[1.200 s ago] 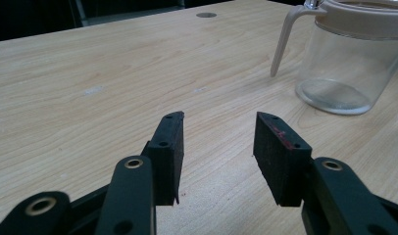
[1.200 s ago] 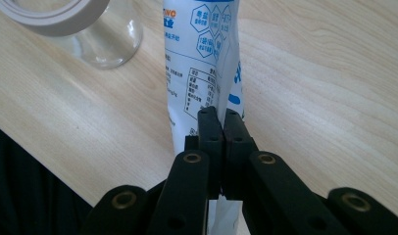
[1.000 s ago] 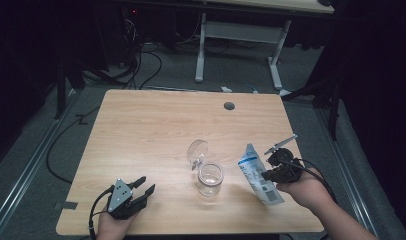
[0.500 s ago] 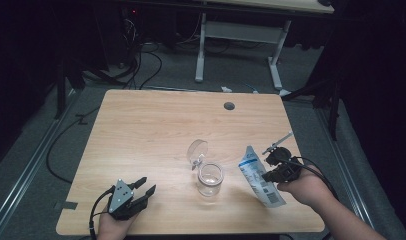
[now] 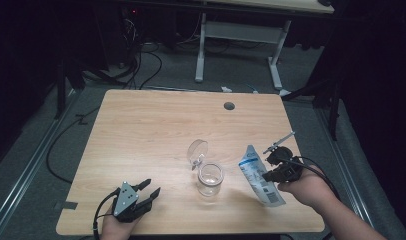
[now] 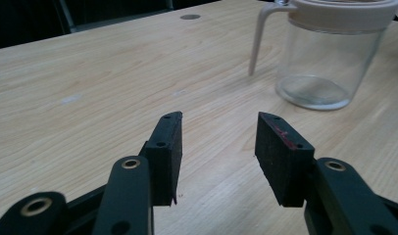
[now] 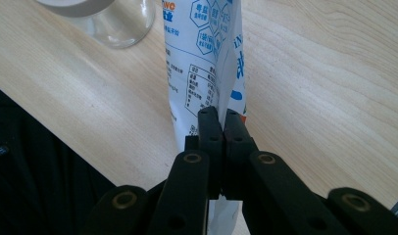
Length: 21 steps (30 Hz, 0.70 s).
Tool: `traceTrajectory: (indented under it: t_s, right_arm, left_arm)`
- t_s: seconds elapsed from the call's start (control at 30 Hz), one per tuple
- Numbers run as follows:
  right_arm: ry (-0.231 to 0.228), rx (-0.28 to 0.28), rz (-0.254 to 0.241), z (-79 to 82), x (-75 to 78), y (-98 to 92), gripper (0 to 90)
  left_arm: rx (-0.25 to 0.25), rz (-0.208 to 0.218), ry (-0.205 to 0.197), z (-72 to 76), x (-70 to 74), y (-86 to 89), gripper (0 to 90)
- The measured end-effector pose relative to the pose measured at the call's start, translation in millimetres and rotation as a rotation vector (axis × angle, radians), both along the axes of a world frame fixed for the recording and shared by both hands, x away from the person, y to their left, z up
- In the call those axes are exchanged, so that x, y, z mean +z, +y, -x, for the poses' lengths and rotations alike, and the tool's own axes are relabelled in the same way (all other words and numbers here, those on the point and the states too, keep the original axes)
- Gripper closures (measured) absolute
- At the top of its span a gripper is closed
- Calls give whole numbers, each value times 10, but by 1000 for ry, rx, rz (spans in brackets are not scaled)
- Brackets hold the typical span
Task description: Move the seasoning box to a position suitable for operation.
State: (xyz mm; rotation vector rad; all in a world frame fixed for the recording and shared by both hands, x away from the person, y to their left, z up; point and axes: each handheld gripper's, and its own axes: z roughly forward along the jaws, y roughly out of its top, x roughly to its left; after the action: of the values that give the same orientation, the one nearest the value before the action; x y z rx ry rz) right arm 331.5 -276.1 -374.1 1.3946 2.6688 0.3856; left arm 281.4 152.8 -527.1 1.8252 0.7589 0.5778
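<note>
A clear glass jar stands at the table's front centre with its hinged lid swung up and open; it looks empty. Right of it, my right gripper is shut on the lower part of a white pouch with blue print, holding it tilted, top toward the jar. In the right gripper view the jaws pinch the pouch flat, the jar beyond. My left gripper rests open near the front left edge, its jaws just opened slightly wider with nothing between them.
The wooden table has a round cable hole at the back. Its front edge runs close under both hands. Behind it stand a white-legged desk and cables on the floor.
The pouch in my right gripper has shifted very slightly. The left gripper, jar and lid stay where they were.
</note>
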Motion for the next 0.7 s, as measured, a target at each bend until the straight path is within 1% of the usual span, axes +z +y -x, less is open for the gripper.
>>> traceTrajectory:
  t_s: [0.07, 0.1, 0.17, 0.2, 0.27, 0.33, 0.4, 0.47, 0.53, 0.57, 0.6, 0.7]
  right_arm:
    - [0, 2, 4, 19, 26, 2, 894]
    - [0, -5, 1, 31, 36, 8, 894]
    - [-8, 5, 4, 46, 66, 12, 894]
    - [-12, 8, -2, 53, 78, 16, 894]
    - [-15, 11, -4, 68, 105, 29, 894]
    - [-21, 6, -11, 81, 124, 50, 894]
    - [-17, -4, -10, 91, 139, 74, 894]
    - [-20, 4, -5, 92, 146, 92, 894]
    - [-21, 8, -7, 99, 156, 123, 894]
    - [-16, -1, -10, 107, 164, 142, 894]
    - [-21, 15, -7, 103, 171, 148, 894]
    - [-22, 18, -13, 113, 194, 189, 894]
  left_arm:
    - [-8, 1, -11, 27, -6, -55, 533]
    - [-17, 4, -11, 38, -9, -83, 533]
    - [-38, 10, -3, 58, -17, -149, 533]
    - [-48, 10, -2, 65, -22, -185, 533]
    - [-73, 9, 11, 73, -25, -265, 528]
    - [-97, 17, 27, 72, -17, -346, 517]
    - [-122, 15, 42, 76, 2, -433, 518]
    - [-143, 14, 47, 85, 18, -510, 517]
    - [-170, 3, 38, 104, 44, -611, 511]
    - [-180, 2, 34, 113, 55, -654, 508]
    - [-189, 7, 33, 117, 63, -683, 507]
    - [-216, 31, 35, 127, 89, -793, 495]
